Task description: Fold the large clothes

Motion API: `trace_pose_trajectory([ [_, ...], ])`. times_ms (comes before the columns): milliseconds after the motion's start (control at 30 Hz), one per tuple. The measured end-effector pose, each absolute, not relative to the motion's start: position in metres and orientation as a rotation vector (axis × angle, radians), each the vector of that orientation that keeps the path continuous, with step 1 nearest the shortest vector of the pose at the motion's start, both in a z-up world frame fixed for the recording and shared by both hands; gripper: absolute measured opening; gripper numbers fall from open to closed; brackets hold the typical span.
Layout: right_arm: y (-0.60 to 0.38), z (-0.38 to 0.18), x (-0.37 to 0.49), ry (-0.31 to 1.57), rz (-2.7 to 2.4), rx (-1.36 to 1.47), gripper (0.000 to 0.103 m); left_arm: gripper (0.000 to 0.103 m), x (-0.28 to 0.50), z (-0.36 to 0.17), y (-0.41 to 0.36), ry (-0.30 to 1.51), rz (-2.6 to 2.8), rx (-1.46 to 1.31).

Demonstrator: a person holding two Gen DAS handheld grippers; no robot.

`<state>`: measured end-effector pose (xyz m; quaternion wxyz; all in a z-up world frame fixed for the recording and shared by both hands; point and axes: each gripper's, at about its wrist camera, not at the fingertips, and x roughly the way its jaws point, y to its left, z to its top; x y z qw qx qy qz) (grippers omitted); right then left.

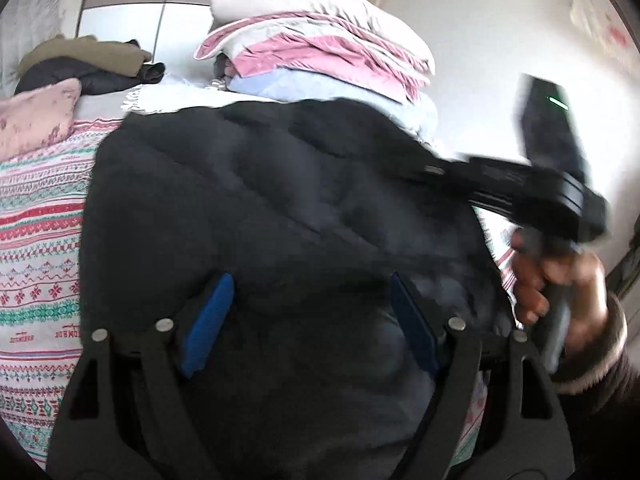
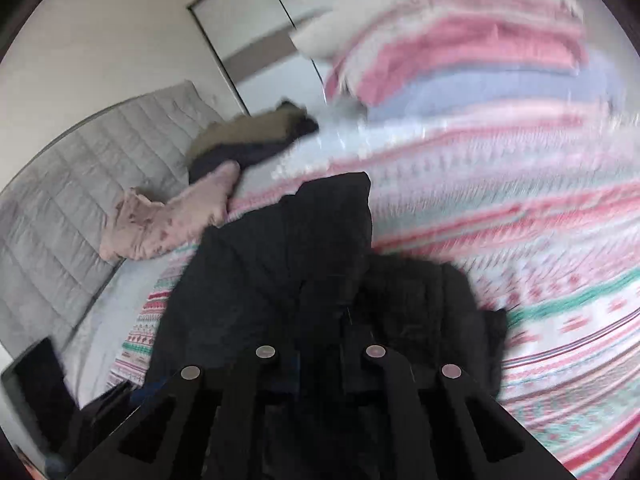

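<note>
The work surface is a bed (image 1: 36,216) covered by a knitted-pattern blanket (image 2: 540,240) in pink, red, teal and white bands. A grey quilted headboard (image 2: 72,184) runs along one edge of the bed, and white wardrobe doors (image 1: 132,4) with a taupe band stand behind the far edge, next to plain white walls.

Near the headboard lies a pink pillow (image 1: 38,114), and just beyond it a heap of olive and dark clothes (image 1: 88,62). At the far edge of the bed sits a tall stack of folded bedding (image 1: 320,48) in white, pink and pale blue, partly hidden behind the garment. Small red lettering is printed on the blanket near the bed's near edge, upside down and too blurred to read.

The black puffer jacket (image 1: 280,208) lies spread across the middle of the bed. The left gripper (image 1: 308,320) hovers over it with its blue-padded jaws spread wide, nothing between them. The right gripper (image 2: 320,336) is down in the jacket's dark folds with its arms drawn close together; whether the jaws pinch the fabric cannot be told. In the left wrist view, the right hand (image 1: 560,292) grips that tool's handle, motion-blurred, with a green light showing on its body.
</note>
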<state>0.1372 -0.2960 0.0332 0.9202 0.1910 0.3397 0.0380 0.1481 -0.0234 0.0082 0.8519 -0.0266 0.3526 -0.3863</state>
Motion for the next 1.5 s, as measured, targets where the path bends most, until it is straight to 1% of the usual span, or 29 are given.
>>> trace_pose_trajectory([
  [100, -0.301, 0.043, 0.111, 0.676, -0.006, 0.349, 0.012, 0.080, 0.156, 0.009, -0.022, 0.746, -0.815, -0.080],
  [167, -0.310, 0.027, 0.111, 0.746, -0.063, 0.371, 0.014, 0.080, 0.158, 0.007, -0.023, 0.754, -0.816, -0.089],
  [200, -0.312, 0.016, 0.117, 0.795, -0.085, 0.383, 0.022, 0.080, 0.159, 0.007, -0.024, 0.757, -0.816, -0.091],
  [233, -0.315, -0.001, 0.118, 0.848, -0.101, 0.388, 0.041, 0.080, 0.159, 0.007, -0.024, 0.759, -0.814, -0.093],
  [267, -0.313, -0.019, 0.125, 0.897, -0.115, 0.381, 0.047, 0.080, 0.159, 0.007, -0.025, 0.758, -0.814, -0.094],
  [300, -0.312, -0.028, 0.127, 0.914, -0.117, 0.376, 0.049, 0.080, 0.159, 0.009, -0.025, 0.757, -0.812, -0.094],
  [333, -0.310, -0.032, 0.128, 0.916, -0.123, 0.367, 0.049, 0.080, 0.158, 0.010, -0.025, 0.758, -0.800, -0.090],
  [400, -0.306, -0.026, 0.127, 0.912, -0.138, 0.346, 0.054, 0.080, 0.159, 0.015, -0.022, 0.772, -0.766, -0.073],
  [433, -0.306, -0.022, 0.125, 0.909, -0.146, 0.345, 0.061, 0.080, 0.161, 0.017, -0.017, 0.775, -0.742, -0.068],
  [467, -0.308, -0.018, 0.124, 0.906, -0.152, 0.355, 0.064, 0.081, 0.164, 0.020, -0.010, 0.779, -0.705, -0.068],
  [500, -0.310, -0.015, 0.124, 0.904, -0.147, 0.380, 0.072, 0.082, 0.168, 0.021, -0.004, 0.783, -0.682, -0.077],
  [533, -0.315, -0.011, 0.121, 0.900, -0.140, 0.414, 0.081, 0.087, 0.173, 0.020, 0.004, 0.790, -0.657, -0.094],
  [567, -0.324, -0.011, 0.118, 0.898, -0.140, 0.461, 0.085, 0.089, 0.179, 0.018, 0.014, 0.805, -0.627, -0.120],
  [633, -0.340, -0.018, 0.114, 0.915, -0.142, 0.544, 0.088, 0.091, 0.196, 0.008, 0.036, 0.864, -0.573, -0.204],
  [700, -0.352, -0.028, 0.114, 0.952, -0.095, 0.640, 0.089, 0.091, 0.214, -0.010, 0.053, 0.969, -0.566, -0.317],
  [767, -0.365, -0.049, 0.114, 0.999, -0.021, 0.801, 0.091, 0.091, 0.231, -0.039, 0.064, 1.099, -0.593, -0.471],
  [833, -0.373, -0.071, 0.113, 1.025, 0.052, 0.943, 0.094, 0.092, 0.237, -0.059, 0.065, 1.155, -0.667, -0.598],
  [867, -0.377, -0.080, 0.113, 1.017, 0.091, 1.007, 0.094, 0.095, 0.240, -0.071, 0.064, 1.174, -0.707, -0.666],
  [900, -0.379, -0.085, 0.114, 1.007, 0.118, 1.040, 0.095, 0.095, 0.241, -0.081, 0.062, 1.187, -0.728, -0.718],
  [967, -0.380, -0.089, 0.117, 0.991, 0.173, 1.067, 0.092, 0.093, 0.241, -0.092, 0.060, 1.193, -0.757, -0.779],
  [1000, -0.377, -0.087, 0.121, 0.984, 0.204, 1.068, 0.078, 0.089, 0.240, -0.091, 0.060, 1.183, -0.766, -0.792],
  [1033, -0.376, -0.087, 0.121, 0.974, 0.242, 1.080, 0.064, 0.078, 0.238, -0.086, 0.062, 1.167, -0.777, -0.805],
  [1067, -0.372, -0.086, 0.122, 0.959, 0.269, 1.109, 0.058, 0.065, 0.236, -0.082, 0.065, 1.150, -0.782, -0.814],
  [1100, -0.370, -0.083, 0.123, 0.944, 0.276, 1.115, 0.048, 0.059, 0.234, -0.076, 0.070, 1.129, -0.790, -0.825],
  [1133, -0.365, -0.075, 0.124, 0.921, 0.287, 1.106, 0.040, 0.052, 0.232, -0.068, 0.078, 1.105, -0.798, -0.838],
  [1167, -0.361, -0.067, 0.128, 0.906, 0.298, 1.086, 0.038, 0.049, 0.230, -0.061, 0.085, 1.089, -0.794, -0.838],
  [1233, -0.347, -0.051, 0.137, 0.875, 0.339, 1.056, 0.033, 0.047, 0.224, -0.042, 0.104, 1.027, -0.773, -0.814],
  [1333, -0.311, -0.027, 0.168, 0.829, 0.427, 1.019, 0.033, 0.046, 0.218, -0.012, 0.148, 0.919, -0.716, -0.784],
  [1500, -0.229, 0.017, 0.233, 0.783, 0.602, 0.942, 0.033, 0.046, 0.206, 0.019, 0.231, 0.748, -0.594, -0.821],
])
